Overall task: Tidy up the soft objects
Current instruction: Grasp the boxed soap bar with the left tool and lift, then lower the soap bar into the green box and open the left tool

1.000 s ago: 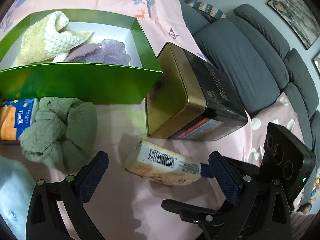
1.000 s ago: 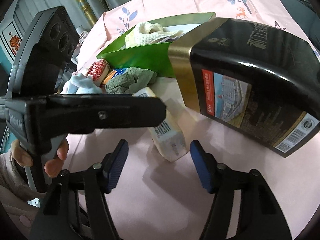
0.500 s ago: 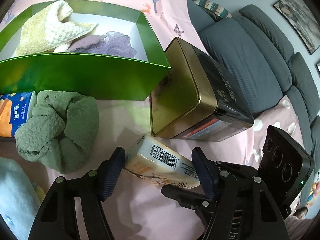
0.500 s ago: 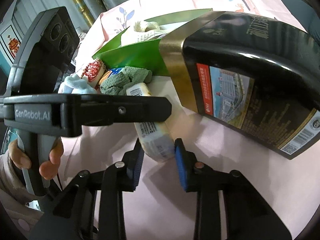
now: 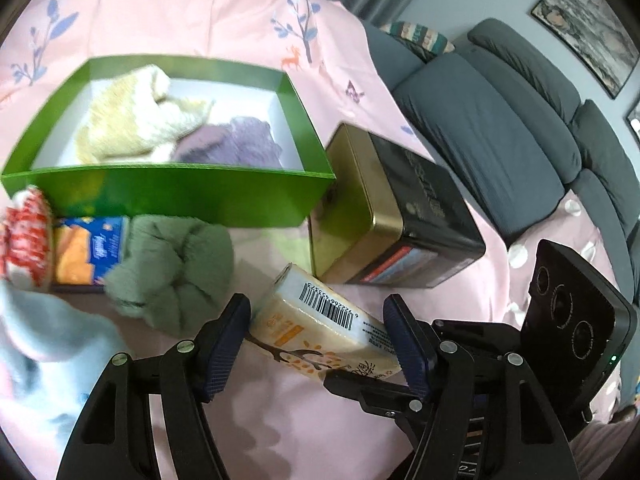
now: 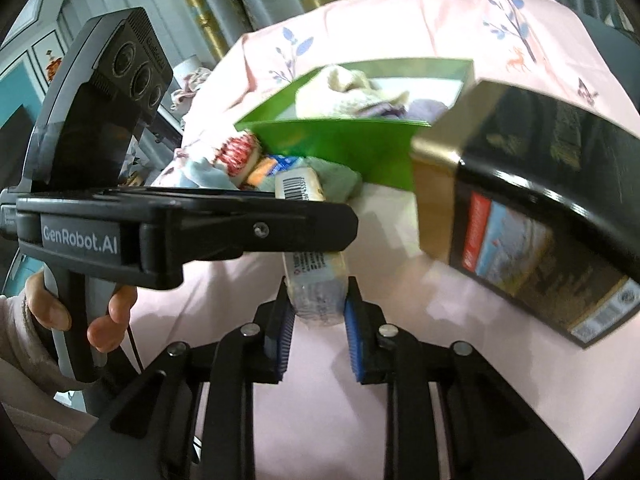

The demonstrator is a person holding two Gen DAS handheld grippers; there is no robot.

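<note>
Two boxes are counted: one green box [image 5: 172, 196] and one black-and-gold tin [image 5: 404, 208]; two cloths are seen inside the green box, one yellow [image 5: 132, 120] and one purple [image 5: 236, 144]; two tissue packs are counted [image 5: 320, 324] [image 5: 88, 252]; one green cloth [image 5: 176, 268]; two grippers [image 5: 316, 344] [image 6: 318, 320].

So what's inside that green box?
The green box holds a cream knitted cloth and a purple cloth, on a white floor. Whatever lies beneath them, or behind the near wall, is hidden.
</note>
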